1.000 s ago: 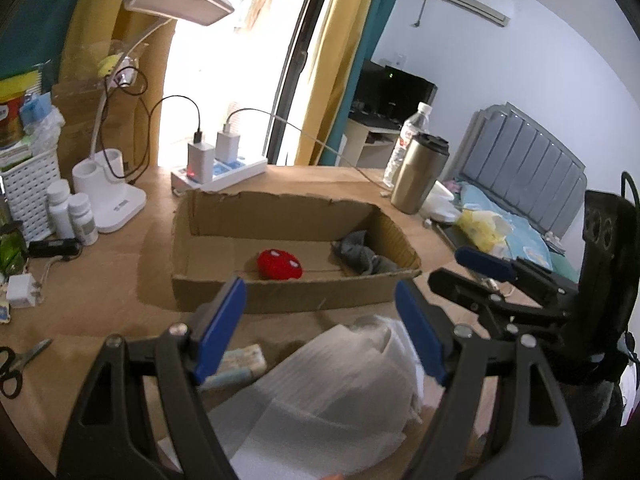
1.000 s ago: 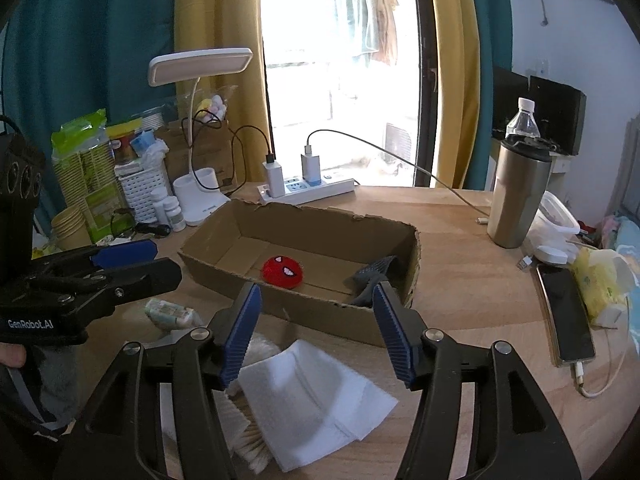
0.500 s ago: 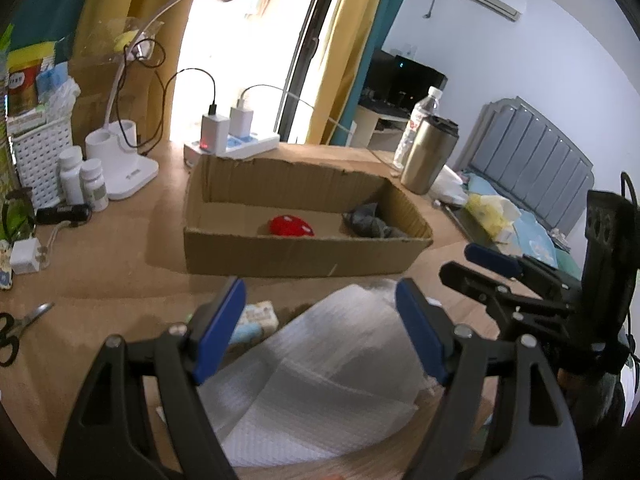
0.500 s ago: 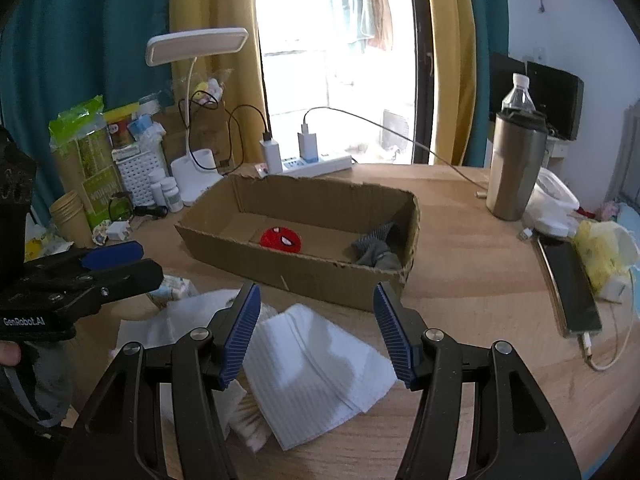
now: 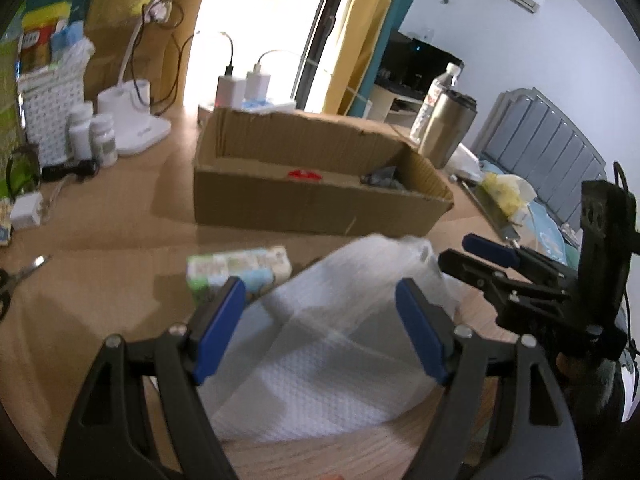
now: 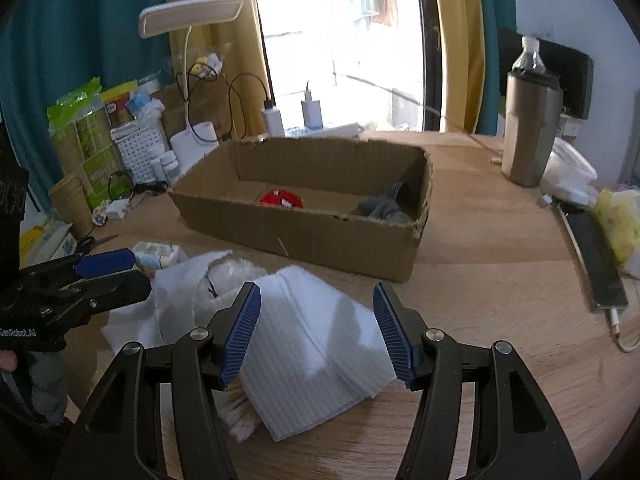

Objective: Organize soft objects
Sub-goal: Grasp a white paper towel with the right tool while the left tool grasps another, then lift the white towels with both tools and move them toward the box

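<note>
Left gripper [image 5: 320, 328] was spread wide, holding nothing, hovering low over the white cloth [image 5: 320, 340], both blue pads [image 5: 218, 330] straddling it. Judgement: lined up for a grab, since the cloth was the nearest loose soft item. Left wrist view was motion-blurred. Cardboard box [image 5: 312, 204] sat just beyond the cloth, open top toward the grippers, presumably the drop target. Inside it: one red plush [image 5: 305, 175], one grey fabric piece [image 5: 382, 178]; only their tops showed over the near wall. One tissue pack [image 5: 240, 266] lay just left of the cloth, outside the box. Right gripper [image 5: 480, 252] was visible side-on at the right; gap between its fingers couldn't be read from there.

Right wrist view: right gripper [image 6: 318, 330] was also wide and empty, poised over the folded white cloth [image 6: 316, 344]. Beside it lay a second, crumpled white sheet [image 6: 176, 292], with something fuzzy partly hidden under the pile. Count on the table [image 6: 500, 280]: two white cloths, one tissue pack [image 6: 156, 254]. In the box [image 6: 340, 236]: one red plush [image 6: 280, 199], one grey fabric piece [image 6: 384, 209], well apart. Left gripper [image 6: 112, 270] hovered at the pile's left edge.
</note>
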Demonstrator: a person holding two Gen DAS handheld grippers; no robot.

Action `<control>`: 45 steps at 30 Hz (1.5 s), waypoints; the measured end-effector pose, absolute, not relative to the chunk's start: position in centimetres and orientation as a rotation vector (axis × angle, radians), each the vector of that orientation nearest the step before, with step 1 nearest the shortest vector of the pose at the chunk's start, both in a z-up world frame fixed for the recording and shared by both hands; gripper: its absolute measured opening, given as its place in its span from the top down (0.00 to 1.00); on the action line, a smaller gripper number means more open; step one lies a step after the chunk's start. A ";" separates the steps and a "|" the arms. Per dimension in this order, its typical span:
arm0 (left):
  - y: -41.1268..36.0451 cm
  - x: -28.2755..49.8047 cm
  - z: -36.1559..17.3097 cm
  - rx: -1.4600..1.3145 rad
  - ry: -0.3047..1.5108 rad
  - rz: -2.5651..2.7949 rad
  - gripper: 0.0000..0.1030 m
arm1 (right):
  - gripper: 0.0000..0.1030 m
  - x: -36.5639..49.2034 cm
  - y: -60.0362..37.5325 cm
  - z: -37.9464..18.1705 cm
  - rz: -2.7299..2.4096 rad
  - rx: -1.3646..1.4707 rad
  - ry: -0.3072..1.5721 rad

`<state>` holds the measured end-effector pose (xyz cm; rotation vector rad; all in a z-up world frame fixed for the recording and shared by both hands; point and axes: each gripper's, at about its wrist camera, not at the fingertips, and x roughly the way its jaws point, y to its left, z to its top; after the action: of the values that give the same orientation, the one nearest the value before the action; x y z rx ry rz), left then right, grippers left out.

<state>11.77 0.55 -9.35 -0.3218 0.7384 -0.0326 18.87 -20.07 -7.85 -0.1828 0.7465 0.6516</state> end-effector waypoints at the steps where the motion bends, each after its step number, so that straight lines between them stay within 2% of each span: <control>1: 0.4 11.7 -9.7 -0.322 0.748 -0.030 0.24 | 0.40 19.0 -20.1 -8.2 0.657 -0.183 0.756; 15: -1.4 12.0 -12.1 -0.321 0.836 -0.079 0.24 | 0.41 19.5 -20.0 -9.9 0.720 -0.167 0.818; 18: -1.8 12.0 -12.5 -0.319 0.853 -0.084 0.24 | 0.62 19.3 -20.2 -10.0 0.739 -0.167 0.823; 20: -2.1 11.8 -12.6 -0.311 0.850 -0.082 0.24 | 0.82 19.1 -20.2 -9.9 0.745 -0.170 0.816; 23: -2.3 11.8 -12.9 -0.309 0.860 -0.089 0.25 | 0.90 18.9 -20.4 -9.7 0.744 -0.175 0.805; 30: -2.9 11.4 -12.9 -0.286 0.867 -0.104 0.64 | 0.91 18.4 -21.8 -8.4 0.730 -0.146 0.741; 32: -3.1 11.3 -12.9 -0.277 0.870 -0.103 0.71 | 0.92 18.3 -22.1 -8.1 0.723 -0.147 0.728; 40: -2.8 10.0 -11.4 -0.263 0.812 -0.108 0.74 | 0.92 17.9 -23.4 -7.4 0.690 -0.140 0.707; 42: -2.6 9.7 -11.0 -0.258 0.798 -0.104 0.80 | 0.92 17.7 -23.5 -7.3 0.686 -0.139 0.701; 45: -2.4 9.4 -10.5 -0.249 0.786 -0.107 0.81 | 0.92 17.5 -23.4 -6.9 0.680 -0.139 0.691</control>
<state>9.43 -2.42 -10.48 -0.2492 0.7856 -0.1067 17.49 -23.44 -6.94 -0.1392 0.6909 0.6800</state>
